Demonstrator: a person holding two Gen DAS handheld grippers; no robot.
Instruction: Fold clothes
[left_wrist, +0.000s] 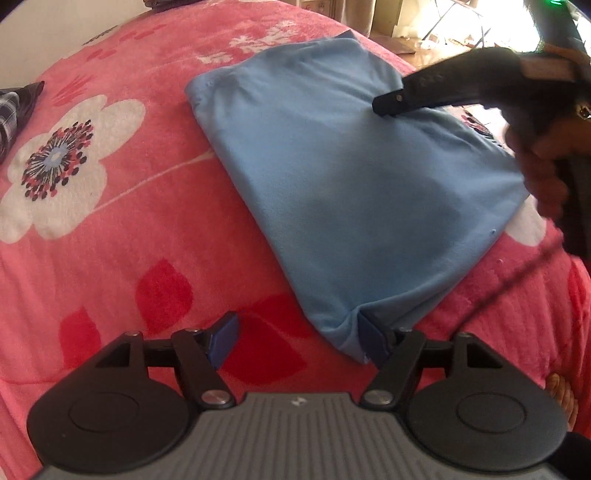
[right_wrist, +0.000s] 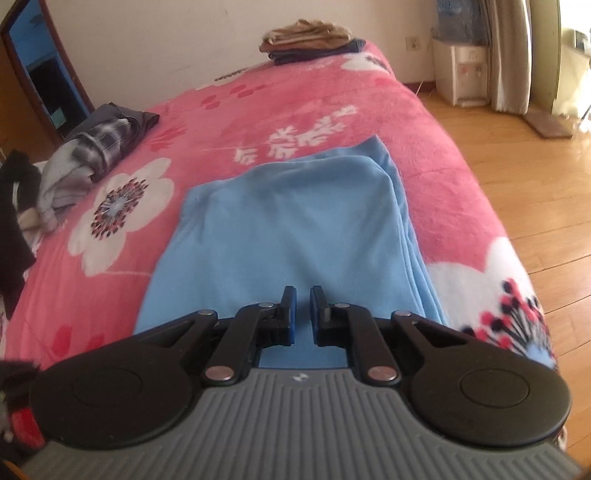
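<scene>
A folded light blue garment (left_wrist: 347, 177) lies flat on the pink flowered blanket (left_wrist: 110, 221). My left gripper (left_wrist: 299, 339) is open at the garment's near corner, its right finger (left_wrist: 373, 343) touching the cloth edge. The right gripper shows in the left wrist view as a dark body (left_wrist: 424, 92) resting over the garment's far side. In the right wrist view the blue garment (right_wrist: 288, 229) lies ahead and under my right gripper (right_wrist: 303, 306), whose fingers stand a narrow gap apart with nothing between them.
A pile of unfolded plaid and grey clothes (right_wrist: 85, 155) lies at the bed's left. A folded stack (right_wrist: 310, 37) sits at the far end by the wall. The bed edge drops to the wooden floor (right_wrist: 535, 184) on the right.
</scene>
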